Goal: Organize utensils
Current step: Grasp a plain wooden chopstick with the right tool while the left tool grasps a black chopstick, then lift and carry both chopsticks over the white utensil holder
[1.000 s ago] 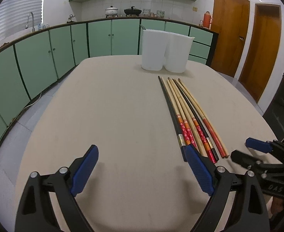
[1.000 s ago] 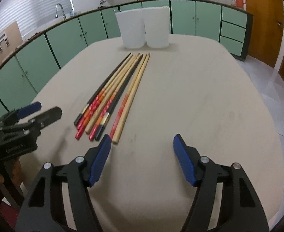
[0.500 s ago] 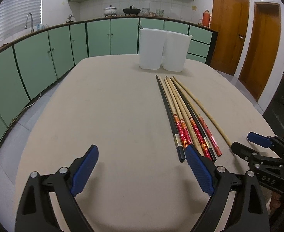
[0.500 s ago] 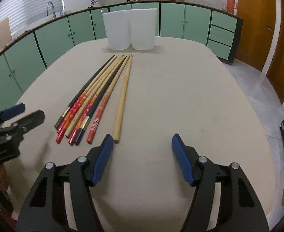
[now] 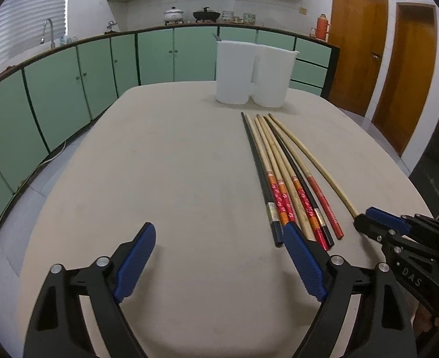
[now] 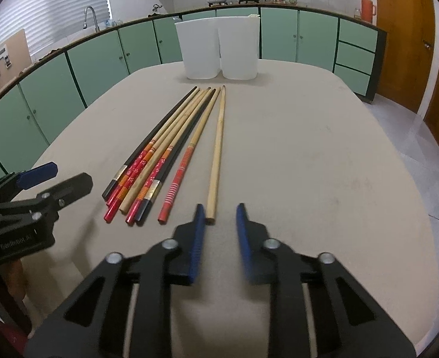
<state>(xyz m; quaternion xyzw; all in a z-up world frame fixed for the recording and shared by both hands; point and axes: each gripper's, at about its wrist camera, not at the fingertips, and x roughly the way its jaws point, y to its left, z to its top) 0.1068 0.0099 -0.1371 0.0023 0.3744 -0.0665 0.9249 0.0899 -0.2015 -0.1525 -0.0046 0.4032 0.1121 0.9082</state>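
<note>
Plain wooden chopstick lying apart from bundle, butt between narrowed right gripper jaws. Left gripper jaws wide, idle. Risk: rolling away if pinched off-centre.

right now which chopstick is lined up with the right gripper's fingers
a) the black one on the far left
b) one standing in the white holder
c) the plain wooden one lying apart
c: the plain wooden chopstick ends just ahead of the open right gripper.
</note>
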